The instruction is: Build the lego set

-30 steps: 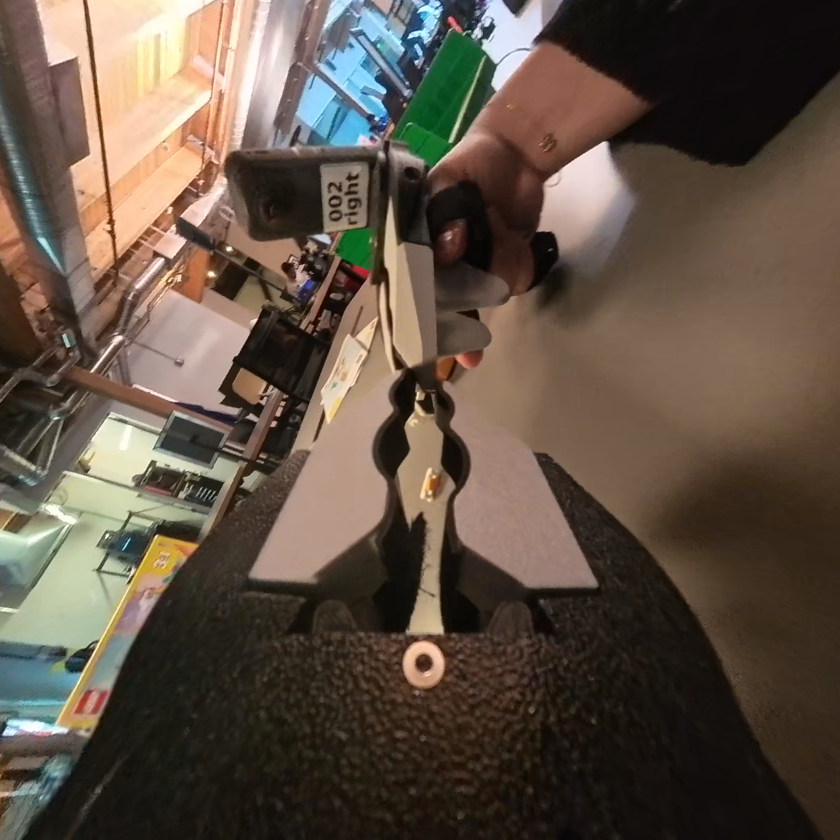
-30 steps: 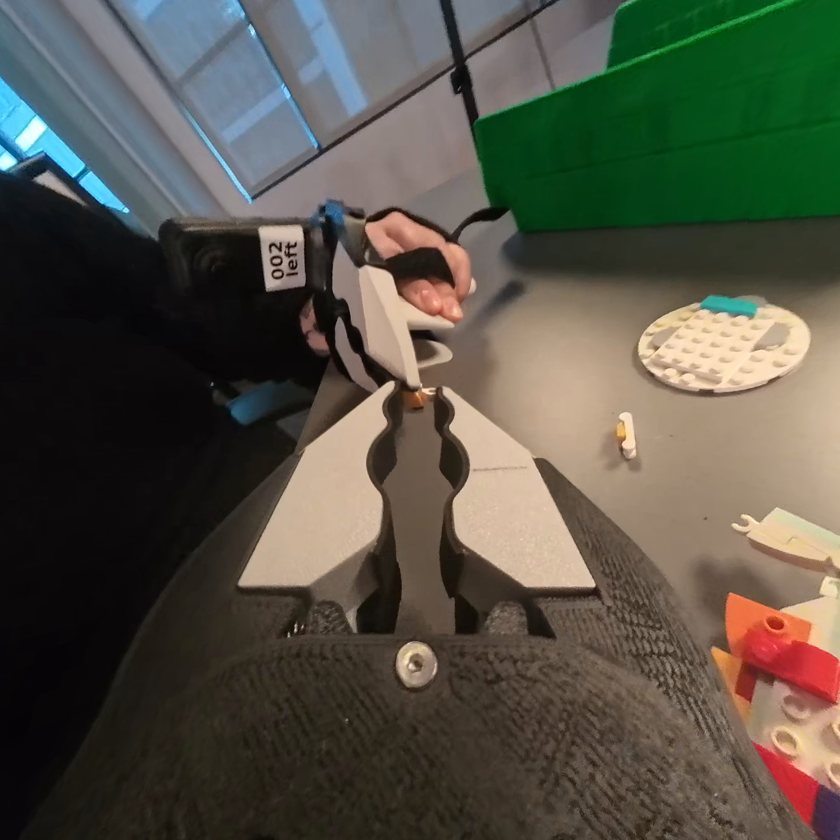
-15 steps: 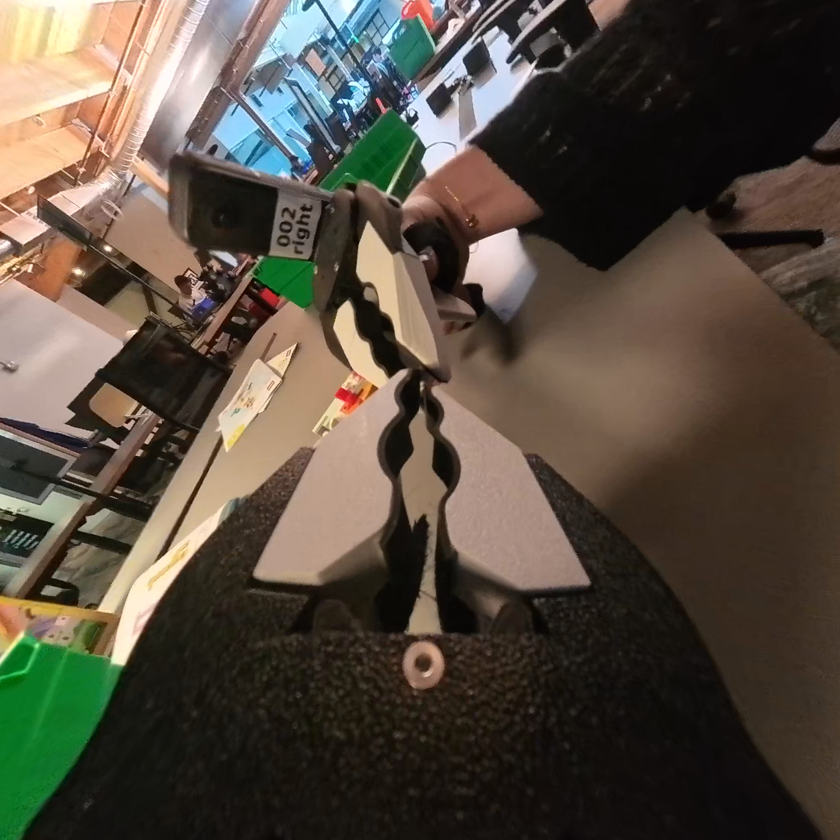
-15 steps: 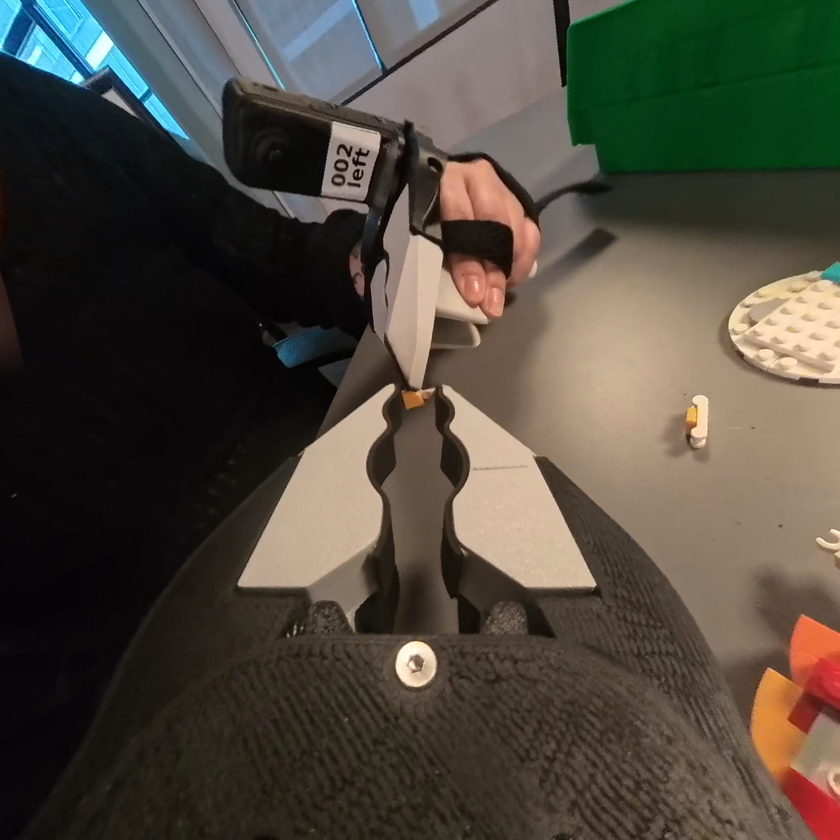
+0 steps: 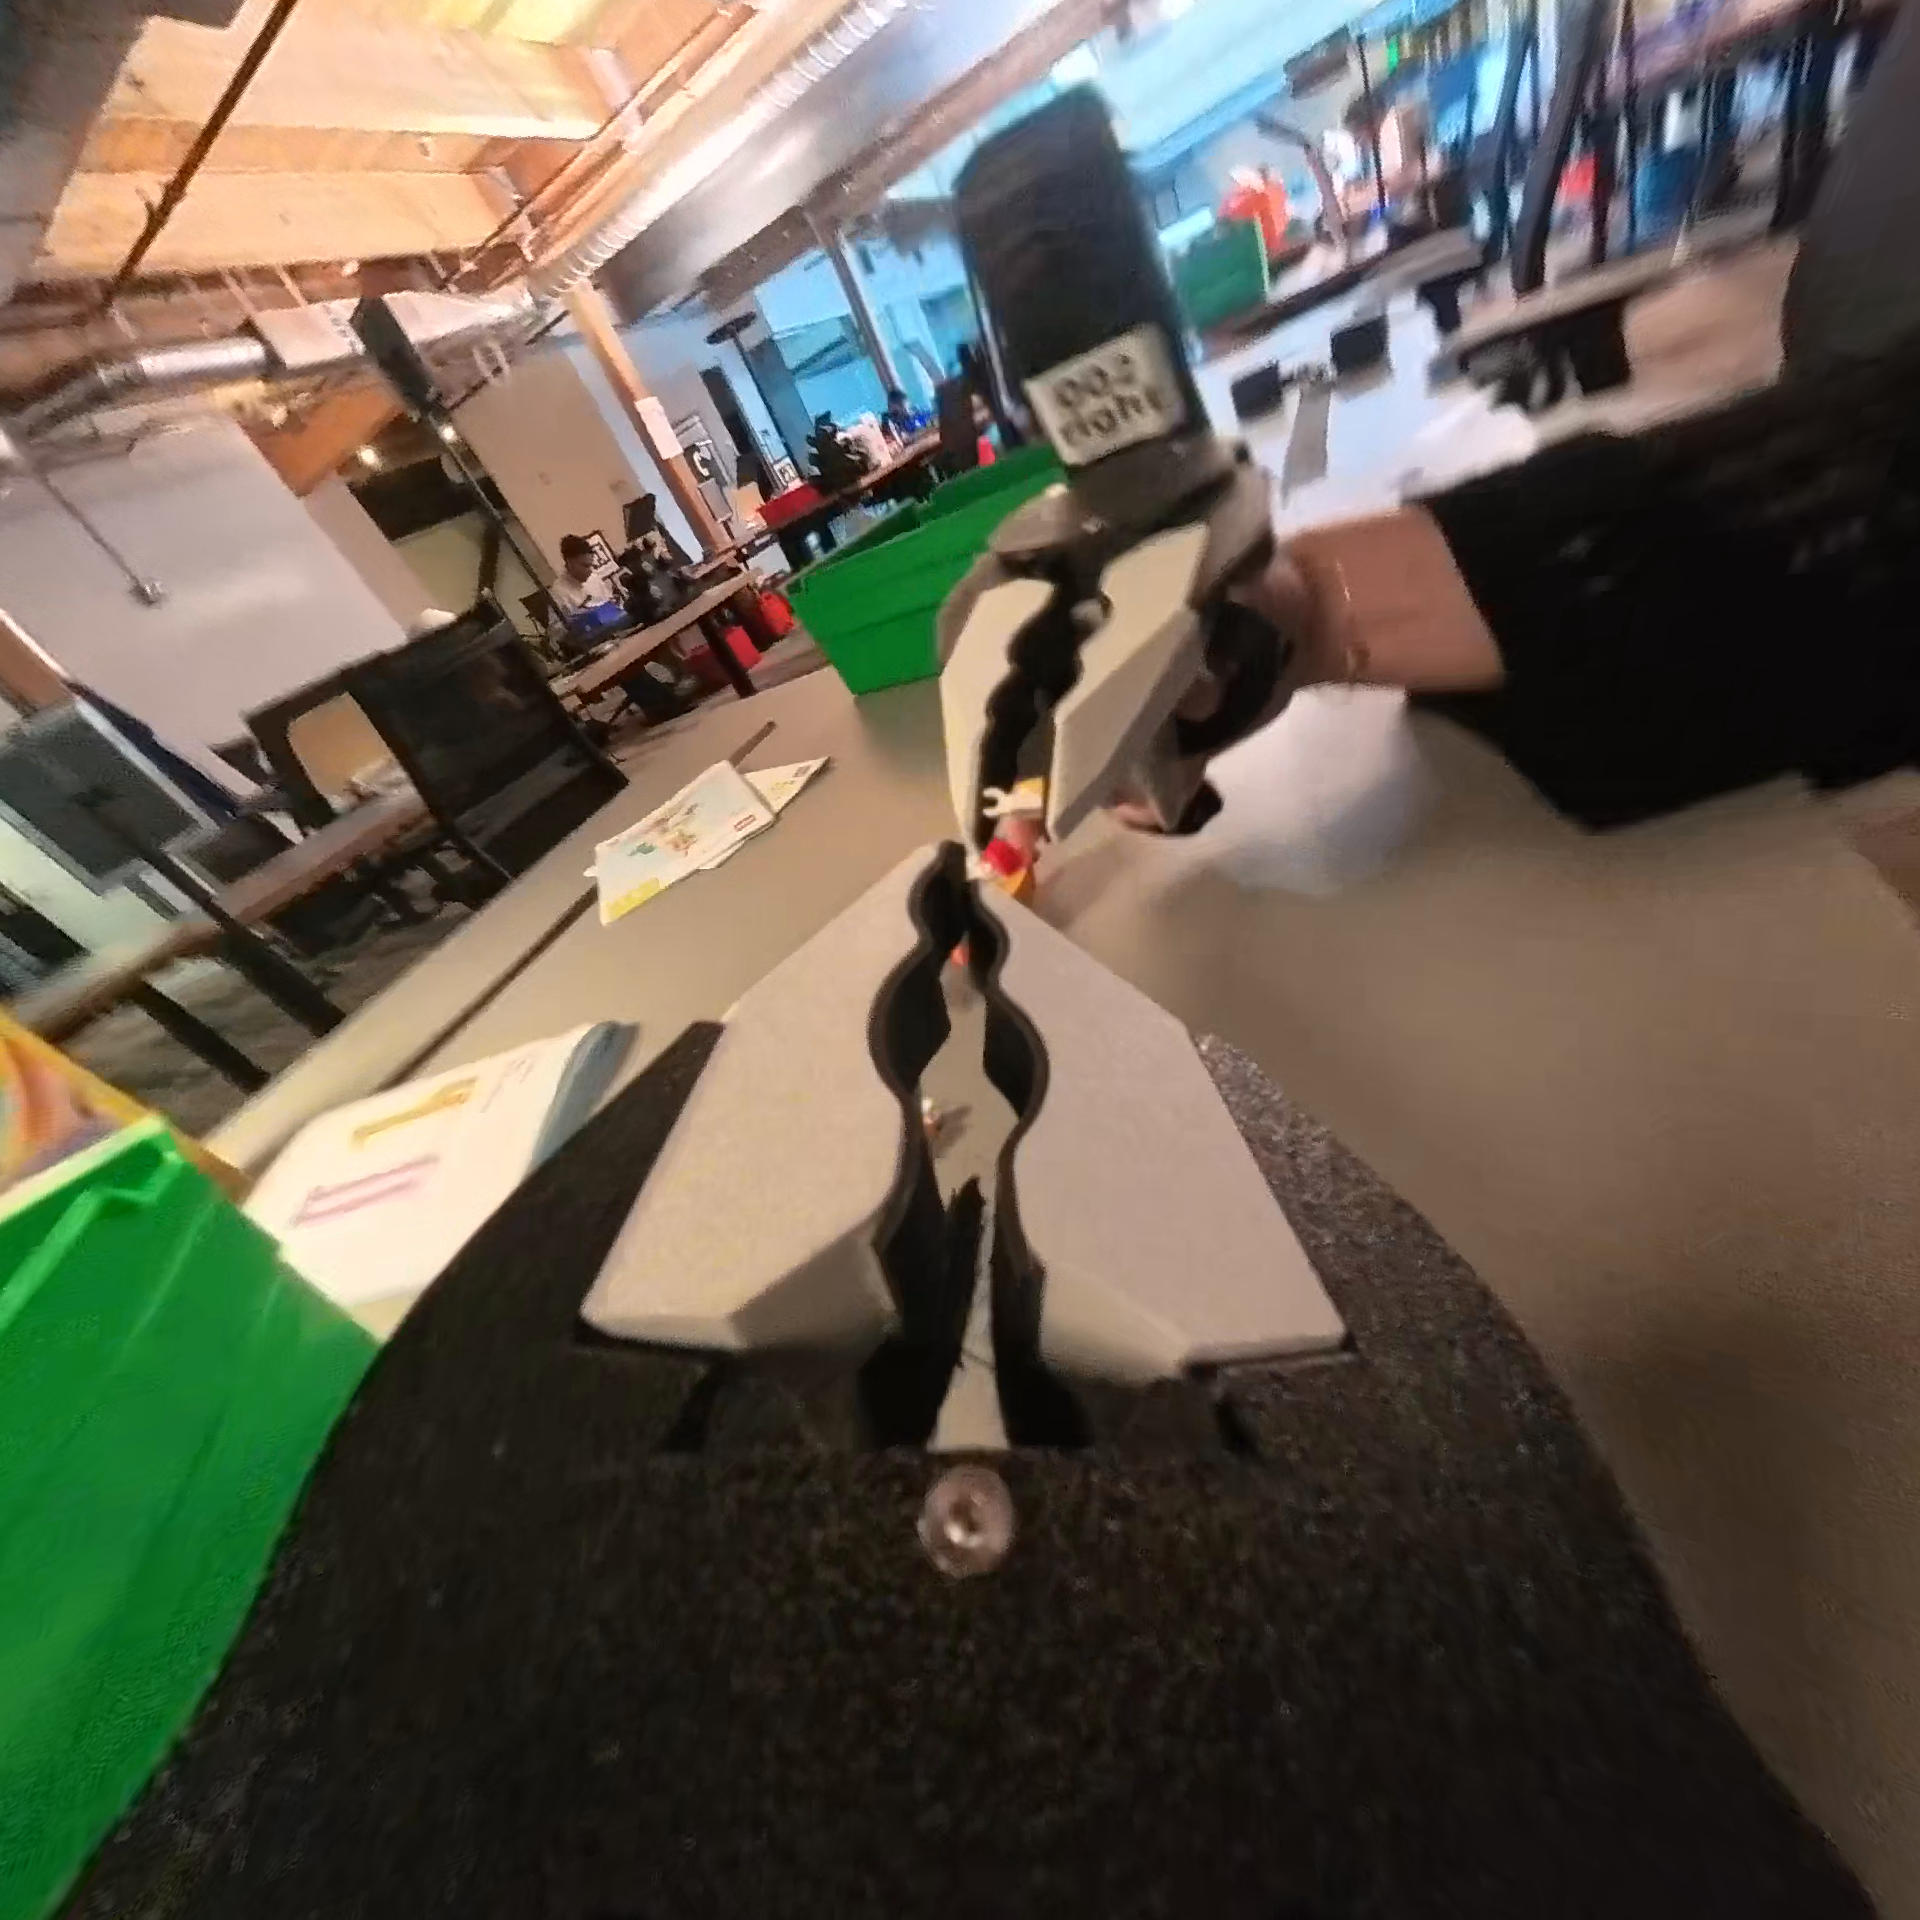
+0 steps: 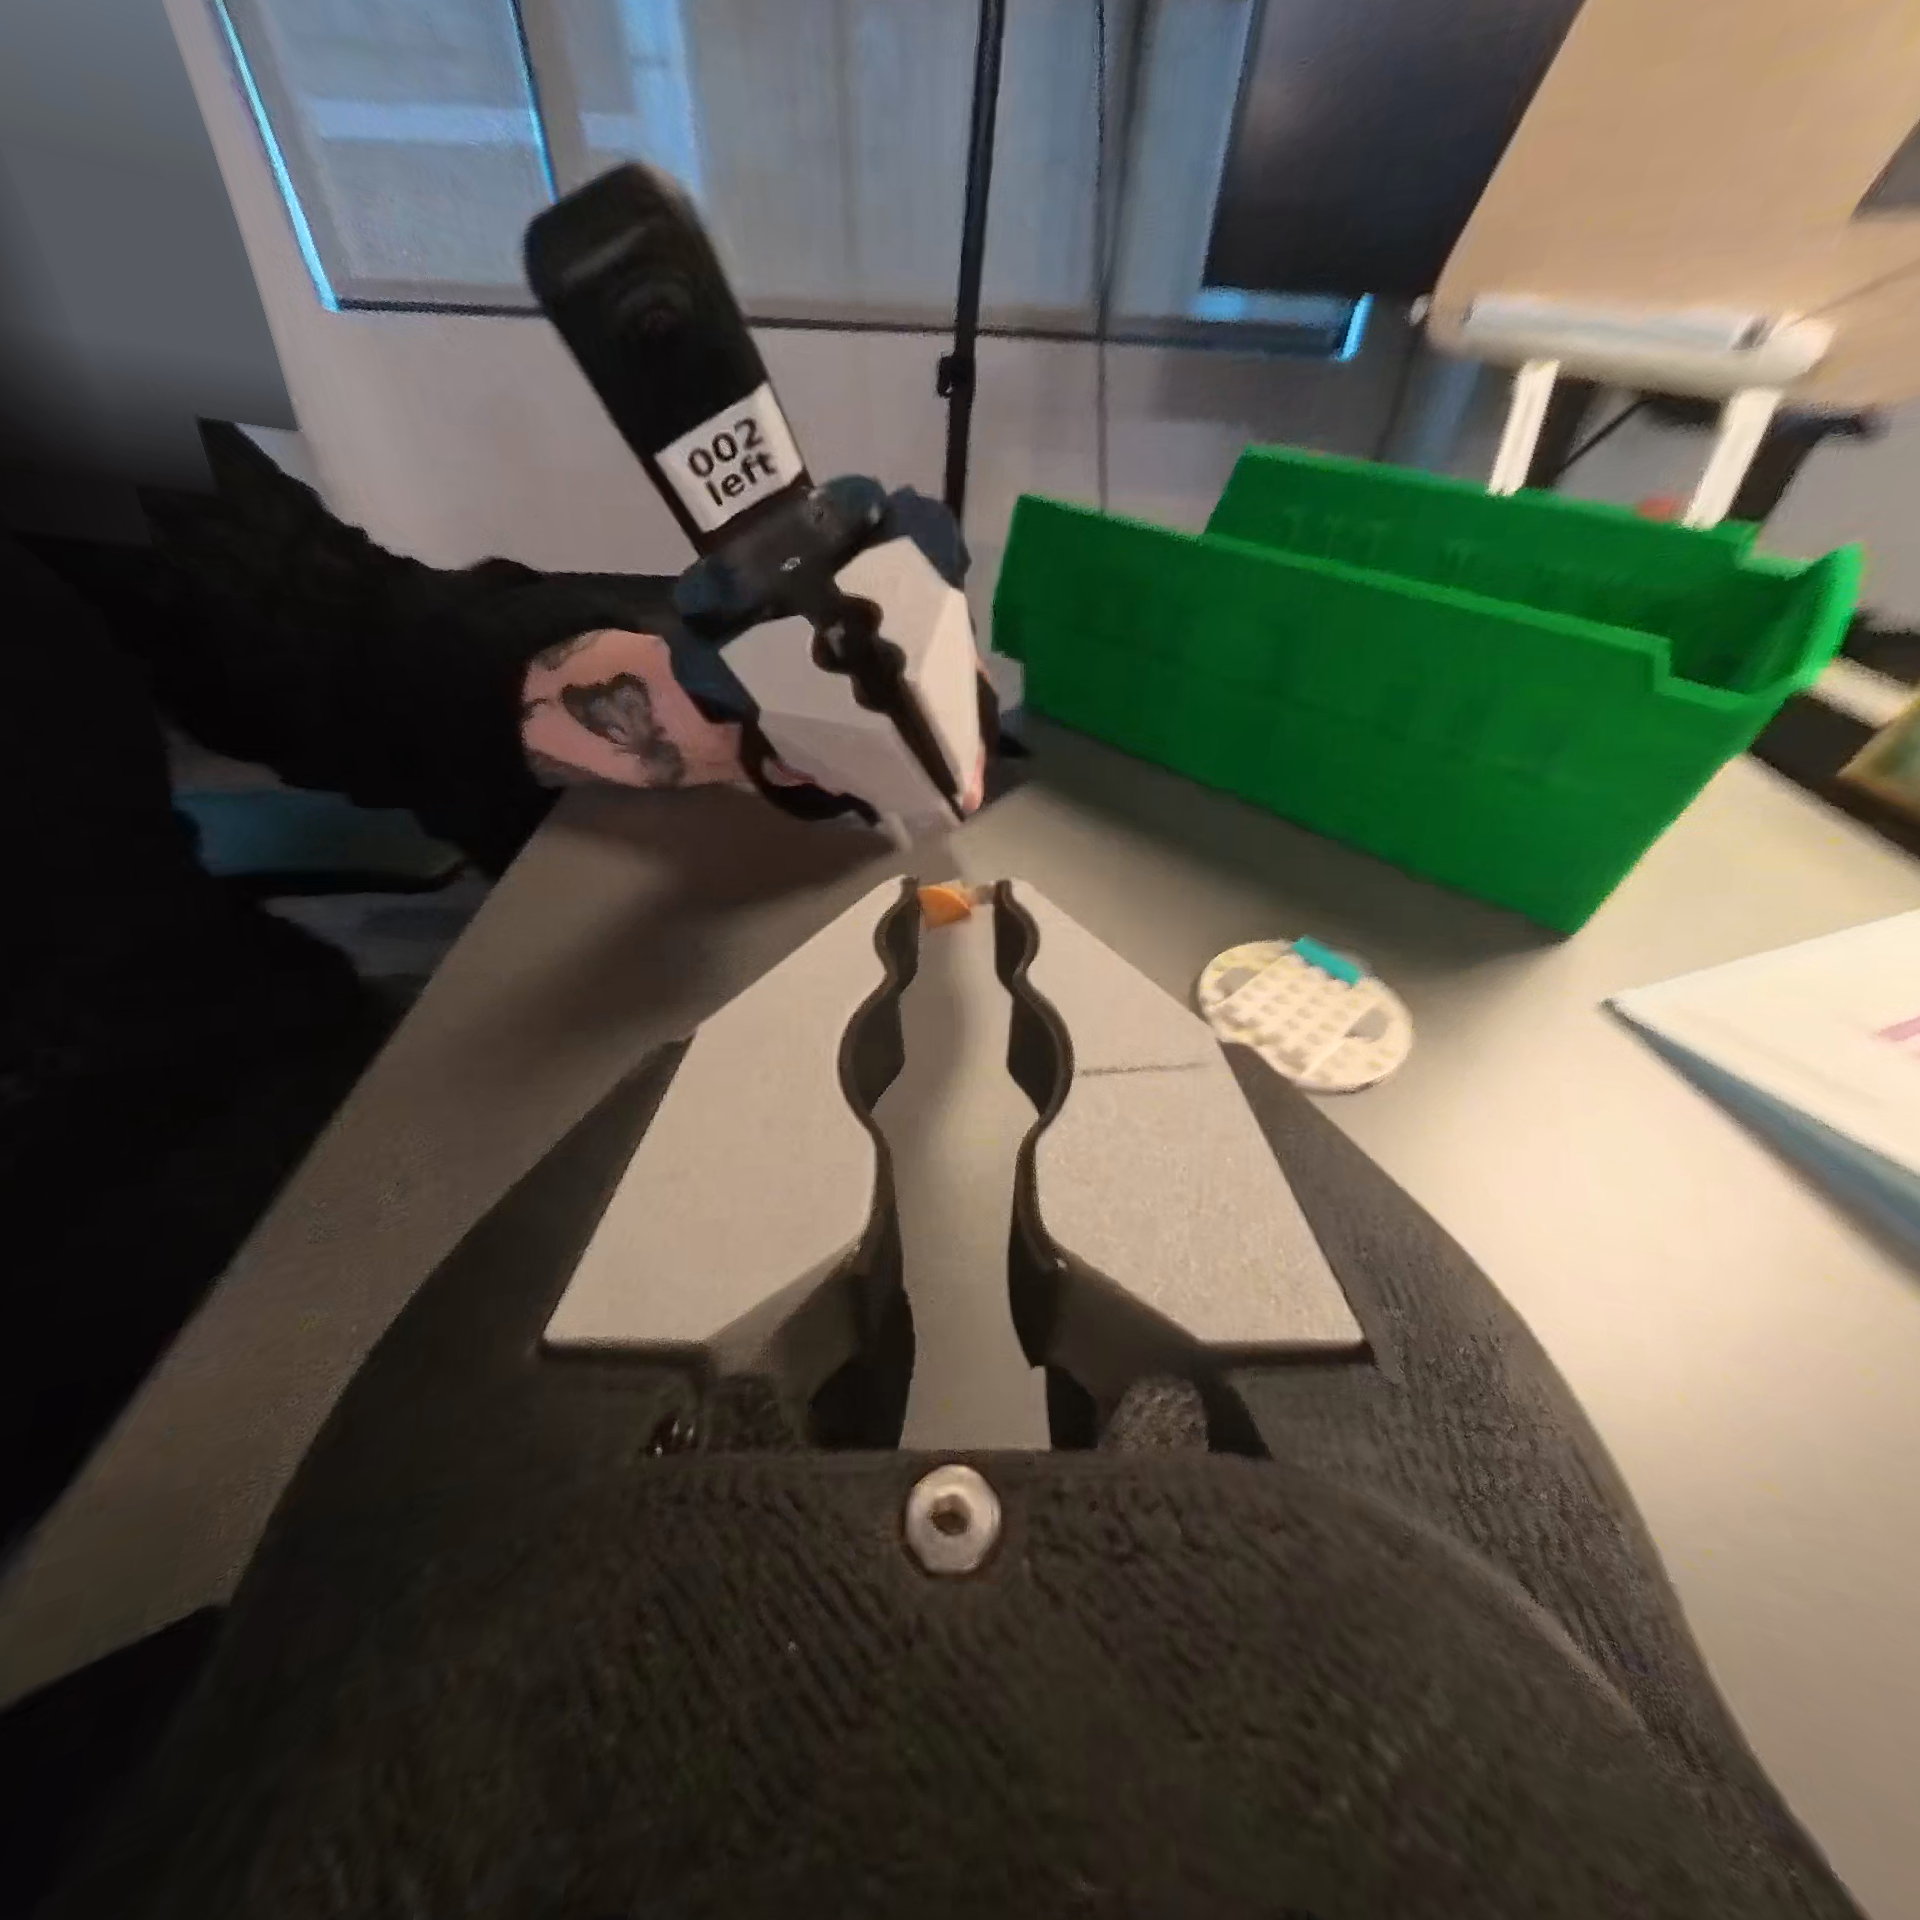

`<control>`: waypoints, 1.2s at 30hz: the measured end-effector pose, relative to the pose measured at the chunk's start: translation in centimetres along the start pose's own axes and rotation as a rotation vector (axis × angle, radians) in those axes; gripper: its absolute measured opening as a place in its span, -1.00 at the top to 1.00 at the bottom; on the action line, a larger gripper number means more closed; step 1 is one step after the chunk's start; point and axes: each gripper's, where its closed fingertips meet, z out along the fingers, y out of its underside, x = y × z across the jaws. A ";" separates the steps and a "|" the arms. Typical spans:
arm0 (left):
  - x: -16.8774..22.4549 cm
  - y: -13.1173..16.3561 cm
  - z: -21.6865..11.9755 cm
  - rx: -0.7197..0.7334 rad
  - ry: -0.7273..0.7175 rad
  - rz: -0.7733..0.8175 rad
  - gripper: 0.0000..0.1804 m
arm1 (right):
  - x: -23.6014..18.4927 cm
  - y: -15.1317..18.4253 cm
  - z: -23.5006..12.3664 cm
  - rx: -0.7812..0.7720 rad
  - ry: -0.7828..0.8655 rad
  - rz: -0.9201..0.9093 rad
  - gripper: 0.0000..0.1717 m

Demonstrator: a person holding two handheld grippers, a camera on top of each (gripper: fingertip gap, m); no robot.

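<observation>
Now my left gripper [image 6: 961,810] sits with its tips nearly together, nothing plainly between them; just right of it my right gripper [image 6: 958,902] pinches a small orange-and-white brick piece [image 6: 945,902] above the grey table [image 6: 1558,1195], with the round white plate [image 6: 1304,1013] and green bin [image 6: 1403,675] farther right

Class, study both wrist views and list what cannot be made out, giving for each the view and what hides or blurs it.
- Small orange piece between the right gripper fingertips, right wrist view: its shape is blurred and partly hidden by the fingers.
- Left gripper, right wrist view: motion blur hides whether its tips hold anything.
- Green bin, right wrist view: its wall hides the contents.
- Booklet, left wrist view: blurred, too small to read.
</observation>
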 end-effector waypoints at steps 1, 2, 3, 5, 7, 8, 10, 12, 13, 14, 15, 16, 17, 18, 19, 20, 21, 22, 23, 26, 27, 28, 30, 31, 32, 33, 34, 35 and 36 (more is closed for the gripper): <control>-0.3 -0.1 0.1 0.019 0.002 -0.093 1.00 | 0.3 0.0 0.1 -0.007 0.040 -0.068 0.86; -0.5 -0.1 0.1 0.036 0.018 -0.191 1.00 | 0.9 0.2 0.3 -0.028 0.102 -0.148 0.86; -0.8 0.0 0.2 0.049 0.026 -0.278 1.00 | 1.5 0.4 0.5 -0.054 0.166 -0.235 0.86; -1.2 -0.1 0.1 0.070 0.054 -0.399 0.95 | 2.0 0.8 1.0 -0.105 0.249 -0.390 0.86; -1.5 0.1 0.0 0.067 0.075 -0.515 0.84 | 2.2 1.0 1.5 -0.146 0.317 -0.536 0.86; -1.6 0.4 0.1 0.051 0.084 -0.561 0.79 | 2.2 0.9 1.8 -0.156 0.339 -0.595 0.86; -1.6 0.9 0.2 0.023 0.095 -0.625 0.76 | 2.0 0.9 2.3 -0.172 0.368 -0.697 0.86; -1.3 1.1 0.2 0.005 0.131 -0.678 0.78 | 1.4 0.7 2.9 -0.167 0.374 -0.764 0.86; -1.0 1.1 0.2 0.002 0.163 -0.712 0.79 | 1.0 0.4 3.2 -0.145 0.367 -0.774 0.85; -0.7 1.0 0.2 0.005 0.200 -0.757 0.80 | 0.6 0.0 3.3 -0.113 0.360 -0.769 0.85; -0.3 0.7 0.1 0.025 0.248 -0.810 0.81 | 0.2 -0.4 3.4 -0.086 0.344 -0.755 0.86; 0.0 0.4 0.0 0.041 0.297 -0.868 0.83 | -0.2 -0.5 3.5 -0.065 0.325 -0.734 0.86; 0.3 0.1 -0.1 0.055 0.346 -0.919 0.86 | -0.4 -0.7 3.5 -0.047 0.311 -0.723 0.86; 0.5 -0.2 -0.3 0.073 0.384 -0.952 0.89 | -0.6 -1.0 3.5 -0.031 0.308 -0.722 0.86; 0.6 -0.5 -0.4 0.088 0.408 -0.966 0.92 | -0.7 -1.2 3.5 -0.021 0.310 -0.728 0.86; 0.7 -0.6 -0.4 0.093 0.416 -0.967 0.92 | -0.8 -1.3 3.5 -0.018 0.311 -0.737 0.86; 0.7 -0.6 -0.4 0.092 0.416 -0.960 0.92 | -0.8 -1.3 3.5 -0.020 0.313 -0.745 0.86; 0.6 -0.6 -0.4 0.091 0.403 -0.941 0.93 | -0.8 -1.3 3.5 -0.025 0.321 -0.755 0.86; 0.5 -0.5 -0.3 0.085 0.381 -0.911 0.93 | -0.7 -1.3 3.5 -0.030 0.333 -0.761 0.86; -0.3 0.5 0.1 0.040 0.252 -0.765 0.96 | 0.2 -1.1 3.7 -0.070 0.395 -0.701 0.86; -0.7 0.4 0.1 0.049 0.225 -0.744 0.97 | 0.4 -1.2 3.8 -0.071 0.416 -0.673 0.85; -1.0 0.4 0.1 0.055 0.197 -0.726 0.96 | 0.7 -1.4 3.9 -0.074 0.440 -0.642 0.83; -1.5 0.3 0.1 0.074 0.154 -0.693 0.96 | 1.0 -1.6 4.0 -0.084 0.488 -0.630 0.82; -1.8 0.3 0.1 0.083 0.133 -0.691 0.96 | 1.3 -1.7 4.0 -0.093 0.518 -0.639 0.81; -2.1 0.4 0.0 0.091 0.120 -0.699 0.96 | 1.6 -1.6 3.9 -0.109 0.540 -0.645 0.80; -2.3 0.4 0.0 0.096 0.121 -0.719 0.97 | 1.7 -1.5 3.9 -0.121 0.547 -0.641 0.80; -2.4 0.4 0.0 0.100 0.123 -0.739 0.97 | 1.9 -1.5 3.8 -0.125 0.558 -0.625 0.80; -2.5 0.4 -0.1 0.108 0.128 -0.754 0.97 | 2.1 -1.5 3.7 -0.127 0.566 -0.607 0.81; -2.4 0.3 -0.1 0.114 0.143 -0.770 0.97 | 2.2 -1.4 3.7 -0.128 0.567 -0.591 0.81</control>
